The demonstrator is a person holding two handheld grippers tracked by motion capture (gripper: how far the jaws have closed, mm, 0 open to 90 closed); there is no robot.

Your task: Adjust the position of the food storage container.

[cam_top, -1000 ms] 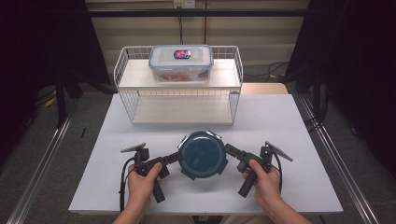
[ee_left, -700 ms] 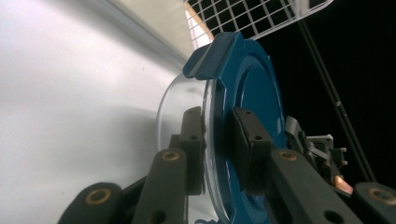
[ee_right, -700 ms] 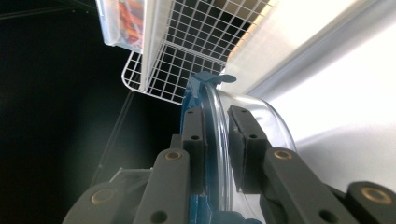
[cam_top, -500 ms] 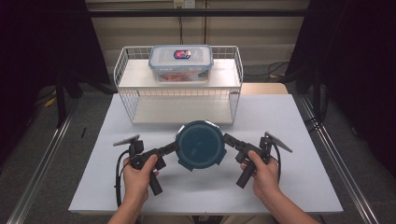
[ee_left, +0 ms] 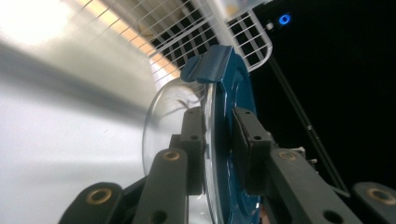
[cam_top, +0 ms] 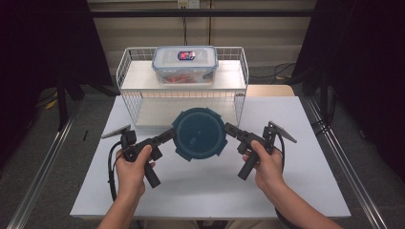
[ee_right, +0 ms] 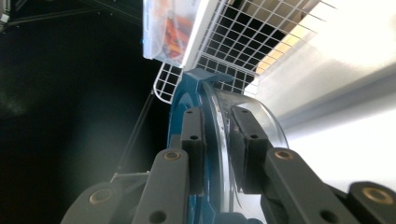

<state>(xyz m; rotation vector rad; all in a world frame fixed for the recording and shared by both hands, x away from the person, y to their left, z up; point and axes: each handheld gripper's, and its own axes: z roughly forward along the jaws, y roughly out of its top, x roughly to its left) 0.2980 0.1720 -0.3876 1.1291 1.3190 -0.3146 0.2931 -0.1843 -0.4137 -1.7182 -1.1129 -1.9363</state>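
A round clear container with a dark blue snap lid (cam_top: 198,134) hangs above the middle of the white table (cam_top: 305,191), just in front of the white wire rack (cam_top: 138,102) that stands at the far edge. The left gripper (cam_top: 168,135) is clamped on the rim at one side and the right gripper (cam_top: 230,128) on the rim opposite, each with one jaw on the blue lid and the other on the clear wall below it, as both gripper views show. The bowl looks like rigid, thin-walled plastic or glass: stiff, smooth and probably slippery, so the lip where lid meets wall seems the soundest place to hold, and the two grips need to stay level or it could pivot between the pads. I cannot tell whether anything is inside; through the clear wall (ee_left: 163,109) it looks empty, hence light. On the rack's top shelf sits a rectangular clip-lid food box (cam_top: 185,63) with orange-red contents (ee_right: 173,29) visible through its side.
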